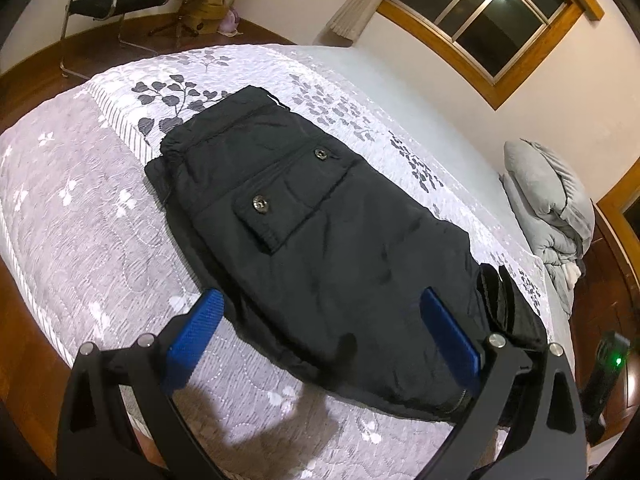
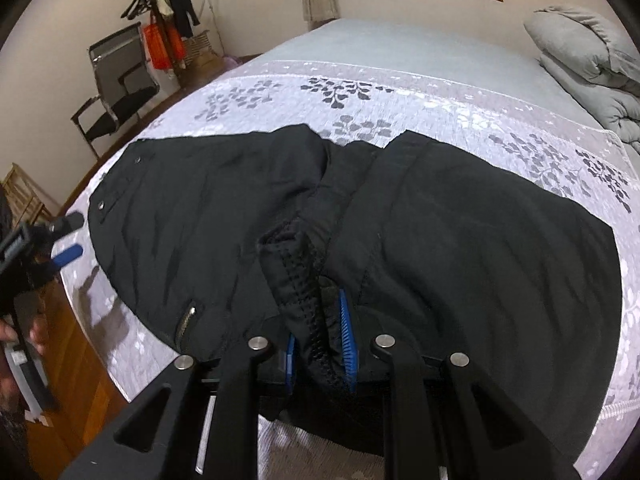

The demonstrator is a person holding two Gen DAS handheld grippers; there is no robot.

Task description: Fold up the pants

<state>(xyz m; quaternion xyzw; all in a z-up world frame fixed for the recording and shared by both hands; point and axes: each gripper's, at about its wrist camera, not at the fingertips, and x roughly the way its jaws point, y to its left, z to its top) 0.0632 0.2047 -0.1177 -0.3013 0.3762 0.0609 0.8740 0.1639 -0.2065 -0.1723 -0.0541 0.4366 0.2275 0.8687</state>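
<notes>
Black pants point(image 1: 320, 216) lie on the bed, folded lengthwise, a flap pocket with two snaps on top. My left gripper point(image 1: 320, 320) is open and empty, its blue pads point(image 1: 200, 320) spread just above the near end of the pants. In the right wrist view the pants point(image 2: 460, 232) spread wide across the bed. My right gripper point(image 2: 318, 344) is shut on a bunched, stitched edge of the pants point(image 2: 300, 280) near the bed's front edge. The left gripper point(image 2: 66, 256) also shows at the far left of that view, held in a hand.
The bed has a lilac quilted cover point(image 1: 80, 200) with leaf print. A folded grey duvet point(image 1: 560, 216) lies at the head end. A black chair point(image 1: 108, 4) and a coat rack point(image 2: 160, 20) stand by the wall. Wooden floor point(image 2: 80, 360) borders the bed.
</notes>
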